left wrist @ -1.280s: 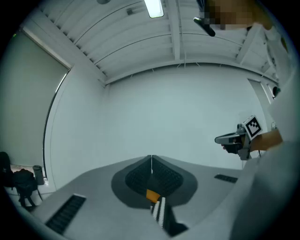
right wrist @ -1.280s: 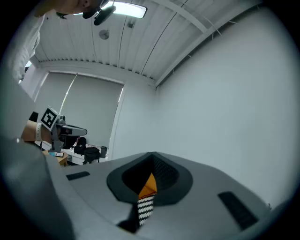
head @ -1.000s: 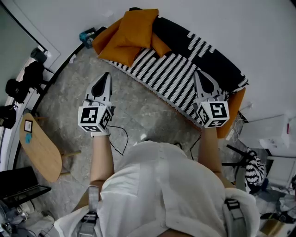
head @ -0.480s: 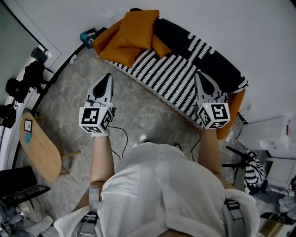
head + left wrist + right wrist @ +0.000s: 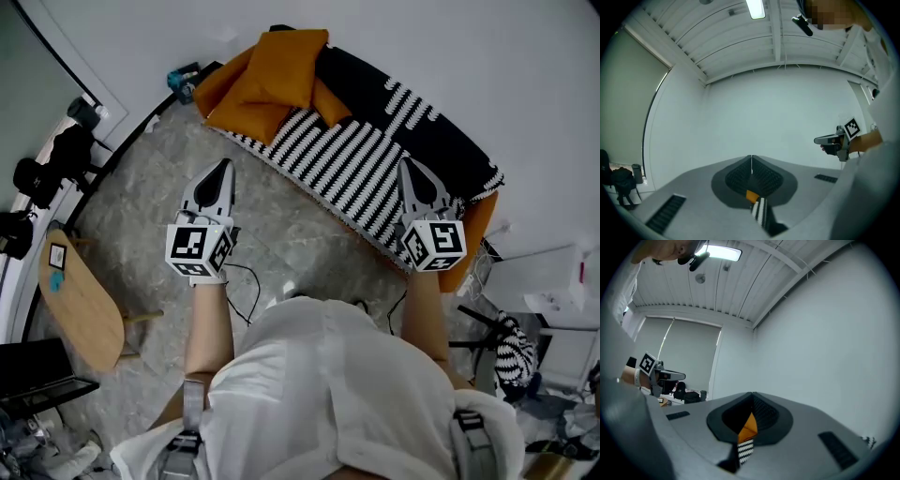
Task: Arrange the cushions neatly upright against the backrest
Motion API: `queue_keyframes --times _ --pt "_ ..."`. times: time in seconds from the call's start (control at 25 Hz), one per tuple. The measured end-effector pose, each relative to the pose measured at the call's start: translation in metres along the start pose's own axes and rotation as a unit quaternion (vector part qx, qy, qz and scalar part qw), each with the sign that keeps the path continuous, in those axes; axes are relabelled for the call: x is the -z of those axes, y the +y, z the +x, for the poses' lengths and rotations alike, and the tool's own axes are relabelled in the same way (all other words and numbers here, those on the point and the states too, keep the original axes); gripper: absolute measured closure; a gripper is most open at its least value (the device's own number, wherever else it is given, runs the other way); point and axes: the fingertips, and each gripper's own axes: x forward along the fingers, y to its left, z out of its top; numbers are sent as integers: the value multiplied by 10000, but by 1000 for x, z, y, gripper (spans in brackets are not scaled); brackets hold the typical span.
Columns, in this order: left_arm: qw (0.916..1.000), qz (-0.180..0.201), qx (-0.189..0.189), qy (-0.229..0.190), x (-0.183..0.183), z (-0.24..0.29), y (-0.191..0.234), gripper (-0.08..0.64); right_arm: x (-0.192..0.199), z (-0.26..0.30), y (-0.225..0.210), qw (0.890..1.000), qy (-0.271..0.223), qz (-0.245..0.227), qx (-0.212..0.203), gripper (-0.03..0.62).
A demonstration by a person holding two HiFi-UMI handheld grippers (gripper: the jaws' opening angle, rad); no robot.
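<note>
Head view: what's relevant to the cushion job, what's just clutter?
Job:
- orange cushions, piled at one end of the sofa
- left gripper and right gripper, both shut and empty

Lying about:
- wooden side table
- floor cable
- camera gear
- striped bag

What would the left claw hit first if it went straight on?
Likely the wall: the left claw, shut, points level, and its view shows only wall ahead, with the sofa and cushions seemingly below that line. Depth is unclear.
</note>
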Motion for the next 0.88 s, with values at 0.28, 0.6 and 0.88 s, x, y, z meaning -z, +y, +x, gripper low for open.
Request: queue_keyframes --times 0.28,0.6,0.88 --pt "10000 -29 25 -21 3 0 15 541 4 9 9 10000 54 -45 49 584" --pt "9999 -68 143 -20 5 6 25 541 2 19 17 9998 135 -114 27 584" --pt "9996 -100 208 152 22 39 26 541 16 50 -1 9997 225 -36 5 584"
